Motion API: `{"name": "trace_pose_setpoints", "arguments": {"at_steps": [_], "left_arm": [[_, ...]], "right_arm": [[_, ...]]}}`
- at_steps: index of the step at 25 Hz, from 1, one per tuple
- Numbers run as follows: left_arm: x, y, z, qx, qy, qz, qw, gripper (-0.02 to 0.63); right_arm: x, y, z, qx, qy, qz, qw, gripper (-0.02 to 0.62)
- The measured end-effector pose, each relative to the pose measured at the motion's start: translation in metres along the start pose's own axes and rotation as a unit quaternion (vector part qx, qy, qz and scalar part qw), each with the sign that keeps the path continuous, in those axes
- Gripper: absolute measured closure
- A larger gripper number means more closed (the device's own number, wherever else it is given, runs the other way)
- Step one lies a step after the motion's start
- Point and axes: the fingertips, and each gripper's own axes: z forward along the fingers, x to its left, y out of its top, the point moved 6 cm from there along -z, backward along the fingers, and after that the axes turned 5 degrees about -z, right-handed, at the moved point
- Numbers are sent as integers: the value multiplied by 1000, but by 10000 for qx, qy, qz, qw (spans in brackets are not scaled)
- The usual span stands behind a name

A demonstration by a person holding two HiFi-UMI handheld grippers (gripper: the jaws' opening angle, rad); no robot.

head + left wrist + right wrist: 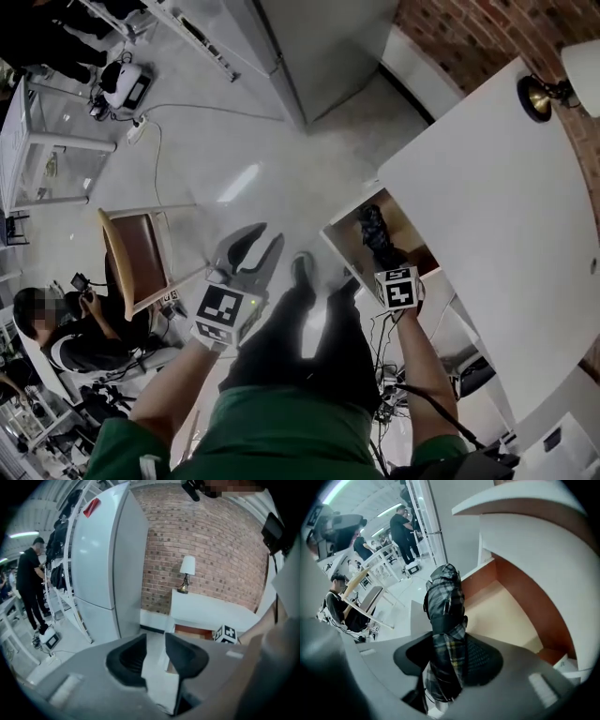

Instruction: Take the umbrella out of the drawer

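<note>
Desk top (487, 187) overhangs the drawer (349, 242); open floor (253, 141) beside.

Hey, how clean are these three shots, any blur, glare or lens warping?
Head view: fairly sharp, with a bright glare patch on the floor. Left gripper view: fisheye bends the fridge, corners go black, slightly soft. Right gripper view: same fisheye curve on the drawer; the umbrella is crisp.
</note>
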Motion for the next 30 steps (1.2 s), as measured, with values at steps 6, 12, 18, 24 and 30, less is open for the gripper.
{"name": "trace_pose_setpoints", "arguments": {"at_steps": [6, 12, 18, 24, 30], "left_arm": [[-7, 48, -17, -348, -146, 115, 9992, 485], [-16, 90, -46, -677, -254, 228, 9971, 485], [-20, 133, -66, -1018, -293, 398, 9936, 486], [-39, 174, -69, -1441, -613, 601, 9858, 488], [-69, 205, -70, -1658, -1002, 796, 9778, 488]], "right_arm": [[15, 32, -69, -548, -39, 260, 9982, 426], [30, 54, -143, -1063, -212, 644, 9920, 426], [22, 69, -215, -1721, -575, 1294, 9749, 426], [-1, 69, -275, -2232, -1115, 1861, 9503, 426], [-22, 57, -331, -2511, -1682, 2116, 9295, 426]]}}
